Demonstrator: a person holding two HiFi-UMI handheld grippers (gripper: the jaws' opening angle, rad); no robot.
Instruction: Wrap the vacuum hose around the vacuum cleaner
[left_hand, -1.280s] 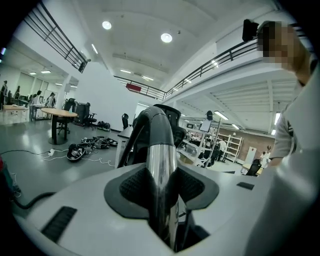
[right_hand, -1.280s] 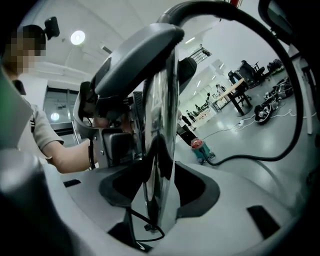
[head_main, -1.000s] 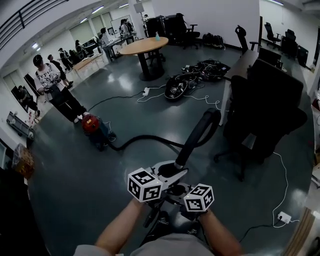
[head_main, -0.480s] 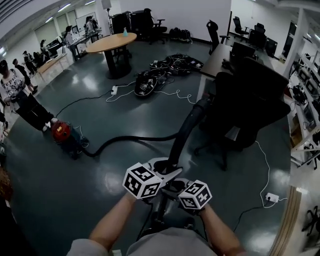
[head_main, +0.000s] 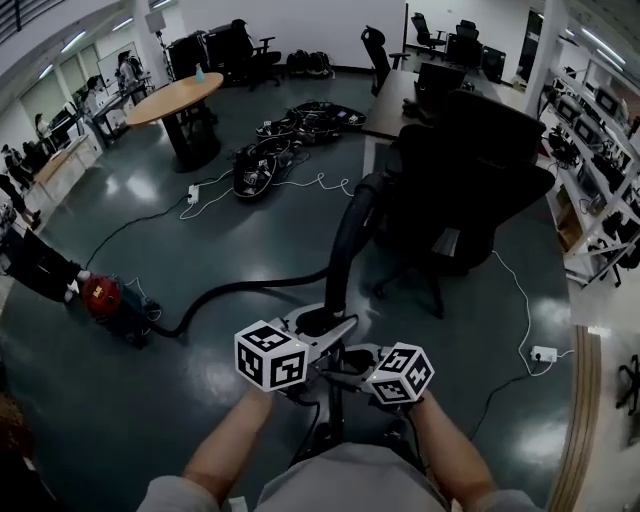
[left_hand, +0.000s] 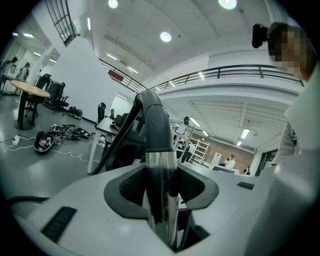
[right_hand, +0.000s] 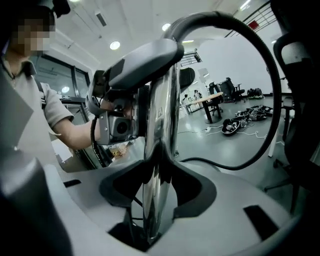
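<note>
The red vacuum cleaner (head_main: 103, 297) stands on the floor at the left in the head view. Its black hose (head_main: 240, 287) runs across the floor to the curved dark handle (head_main: 350, 225) of a chrome wand. Both grippers hold that wand close in front of me. My left gripper (head_main: 316, 330) is shut on the chrome tube (left_hand: 161, 195) just below the handle bend (left_hand: 152, 120). My right gripper (head_main: 345, 362) grips the same tube (right_hand: 157, 165) lower down, from the other side. The hose (right_hand: 265, 65) arcs overhead in the right gripper view.
A black office chair (head_main: 480, 170) stands right behind the wand, beside a desk (head_main: 395, 100). A pile of cables (head_main: 270, 150) and a round table (head_main: 175, 100) lie farther back. A power strip (head_main: 543, 353) with its cord is on the floor at the right, near shelves (head_main: 600, 130).
The head view has swung to the right, so the vacuum cleaner and hose sit further left and the chair nearer centre. Both grippers have turned with the wand, still gripping it.
</note>
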